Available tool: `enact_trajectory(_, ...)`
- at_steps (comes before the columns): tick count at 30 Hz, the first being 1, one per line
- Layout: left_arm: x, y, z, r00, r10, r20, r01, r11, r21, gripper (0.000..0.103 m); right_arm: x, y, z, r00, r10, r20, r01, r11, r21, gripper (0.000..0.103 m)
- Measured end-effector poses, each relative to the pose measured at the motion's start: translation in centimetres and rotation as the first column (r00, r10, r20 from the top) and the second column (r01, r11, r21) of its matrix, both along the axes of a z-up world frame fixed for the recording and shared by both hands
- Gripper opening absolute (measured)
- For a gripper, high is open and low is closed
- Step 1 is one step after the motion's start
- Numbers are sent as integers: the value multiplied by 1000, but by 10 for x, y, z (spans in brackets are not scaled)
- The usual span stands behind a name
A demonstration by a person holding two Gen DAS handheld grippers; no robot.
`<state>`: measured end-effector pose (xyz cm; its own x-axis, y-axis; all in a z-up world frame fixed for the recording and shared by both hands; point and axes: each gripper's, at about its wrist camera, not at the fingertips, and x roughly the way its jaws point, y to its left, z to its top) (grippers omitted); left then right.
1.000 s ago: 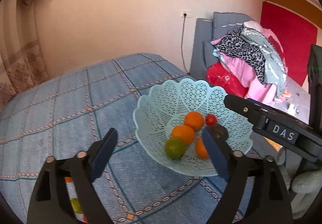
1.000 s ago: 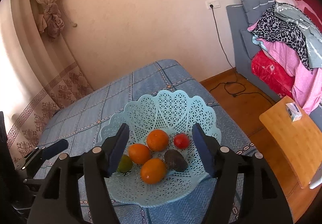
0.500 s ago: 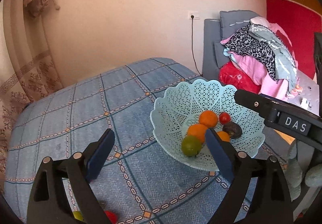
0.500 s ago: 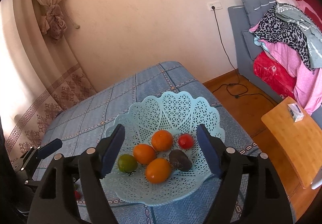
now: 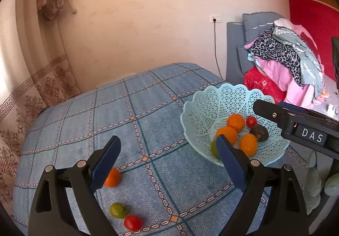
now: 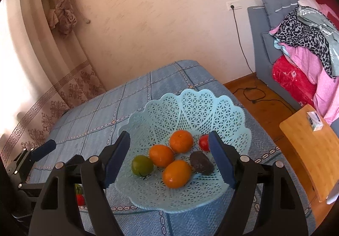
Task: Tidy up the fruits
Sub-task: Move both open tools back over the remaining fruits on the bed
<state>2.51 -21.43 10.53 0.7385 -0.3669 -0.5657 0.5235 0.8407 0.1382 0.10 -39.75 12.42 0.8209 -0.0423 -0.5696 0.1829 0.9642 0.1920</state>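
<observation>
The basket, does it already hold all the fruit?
No, an orange, a green tomato and a red tomato lie on the tablecloth outside the basket.

Bare tablecloth [image 5: 148, 130] ahead of left gripper [image 5: 167, 157]; basket [image 5: 199, 108] blocks right side, loose orange [image 5: 112, 176] probably just under its left finger.

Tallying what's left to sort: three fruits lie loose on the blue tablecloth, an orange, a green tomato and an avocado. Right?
Not quite: the third loose fruit is a red tomato, not an avocado. The left wrist view shows it beside the green tomato, near the orange, on the tablecloth.
</observation>
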Motion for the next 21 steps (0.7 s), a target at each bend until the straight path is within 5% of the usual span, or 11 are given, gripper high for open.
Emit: enact_trajectory(21,11,59,7,992,121,-28,-123,991,-53,90,-2,37,-7,991,133,7,-133,991,-13,78)
